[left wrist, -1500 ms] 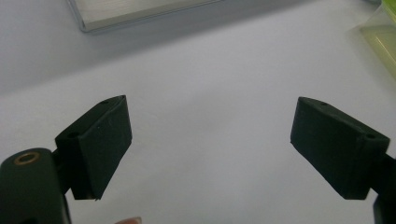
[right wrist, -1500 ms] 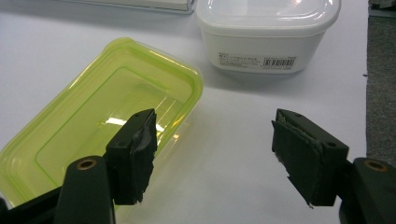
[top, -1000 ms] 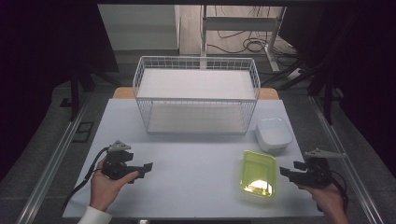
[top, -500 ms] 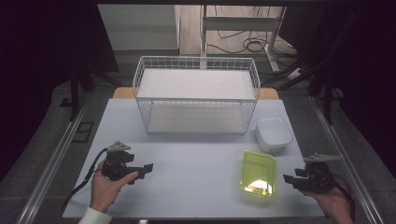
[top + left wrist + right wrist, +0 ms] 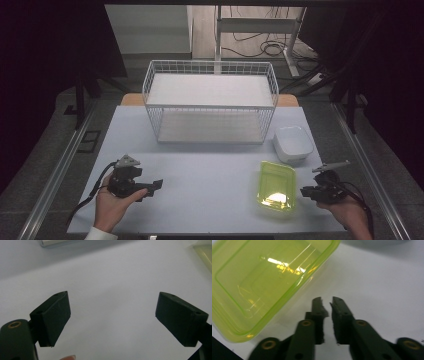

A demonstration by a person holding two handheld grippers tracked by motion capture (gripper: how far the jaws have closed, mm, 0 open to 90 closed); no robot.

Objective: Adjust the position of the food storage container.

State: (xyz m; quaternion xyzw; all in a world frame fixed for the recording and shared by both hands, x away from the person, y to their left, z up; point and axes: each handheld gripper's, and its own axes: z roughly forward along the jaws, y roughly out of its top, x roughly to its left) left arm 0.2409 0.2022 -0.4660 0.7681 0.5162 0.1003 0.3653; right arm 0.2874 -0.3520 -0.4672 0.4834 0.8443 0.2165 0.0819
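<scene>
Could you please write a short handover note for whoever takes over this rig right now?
Left gripper: fingers wide open, nothing between them, low over the bare table at its near left.
Right gripper: fingers nearly shut with a thin gap, holding nothing, just right of the yellow-green container and apart from its rim.
The container lies near right; the white bowl sits behind it; the wire basket stands at the back.
Done: nothing grasped.
Left: probably open the right gripper and take the container by its rim.
</scene>
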